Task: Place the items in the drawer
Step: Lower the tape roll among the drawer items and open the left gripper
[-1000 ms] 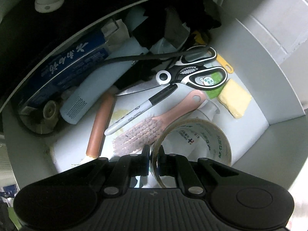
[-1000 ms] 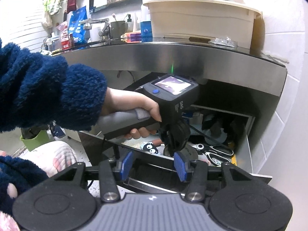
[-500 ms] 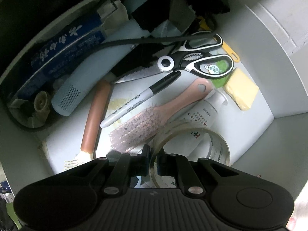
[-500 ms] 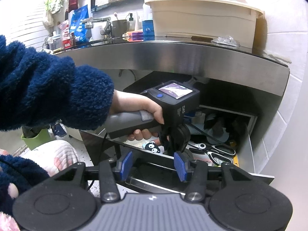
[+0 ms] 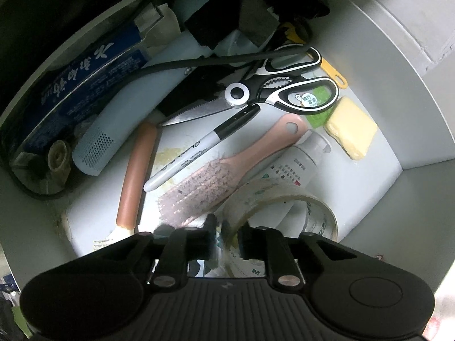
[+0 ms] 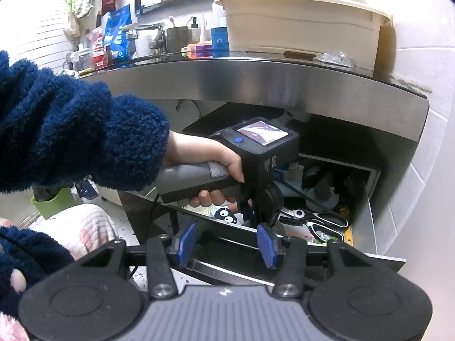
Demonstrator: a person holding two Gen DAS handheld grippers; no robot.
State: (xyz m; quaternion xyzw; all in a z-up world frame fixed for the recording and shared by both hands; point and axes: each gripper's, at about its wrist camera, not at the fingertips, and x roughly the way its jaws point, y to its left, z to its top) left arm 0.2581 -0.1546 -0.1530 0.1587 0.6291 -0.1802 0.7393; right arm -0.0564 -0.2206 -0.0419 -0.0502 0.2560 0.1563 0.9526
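Tape roll [image 5: 280, 216]: lower centre of frame, in drawer [image 5: 369, 91], leaning on brush [image 5: 227, 167]. Left gripper [image 5: 227, 234]: jaws opening, roll wall between, pads just parting. Advise: widen fully, lift straight, avoid dragging roll. Right gripper [image 6: 227, 241]: part open, empty.
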